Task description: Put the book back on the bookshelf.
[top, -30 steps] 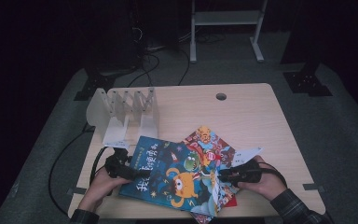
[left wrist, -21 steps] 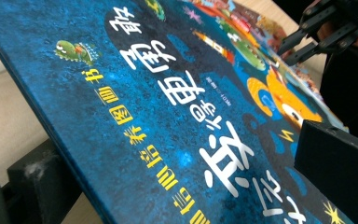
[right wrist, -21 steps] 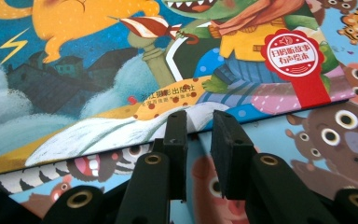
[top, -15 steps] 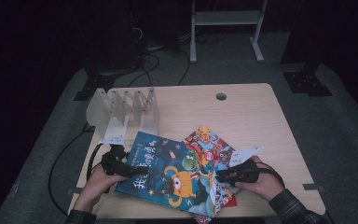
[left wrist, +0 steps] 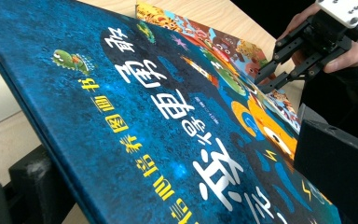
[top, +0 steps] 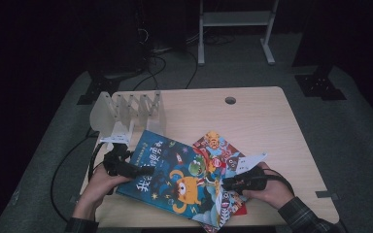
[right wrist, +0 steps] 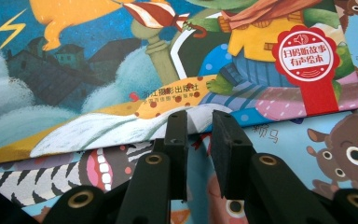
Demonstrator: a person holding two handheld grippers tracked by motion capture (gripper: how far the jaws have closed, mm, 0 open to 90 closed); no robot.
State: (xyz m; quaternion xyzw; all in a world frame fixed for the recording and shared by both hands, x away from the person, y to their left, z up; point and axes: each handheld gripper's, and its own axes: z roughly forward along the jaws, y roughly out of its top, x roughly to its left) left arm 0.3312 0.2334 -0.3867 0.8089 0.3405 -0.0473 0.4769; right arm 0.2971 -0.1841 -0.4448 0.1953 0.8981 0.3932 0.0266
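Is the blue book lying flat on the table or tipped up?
Tipped up. The blue book has its left edge lifted in the left tool, and the left gripper view shows its cover slanting above the table.

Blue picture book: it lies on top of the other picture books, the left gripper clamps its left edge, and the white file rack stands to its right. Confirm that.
One point is wrong. In the high view the white file rack stands behind and left of the blue picture book, not to its right. The rest holds: the book lies on the other picture books, and the left gripper clamps its left edge.

Blue picture book lies tilted between the tongs' black jaws.
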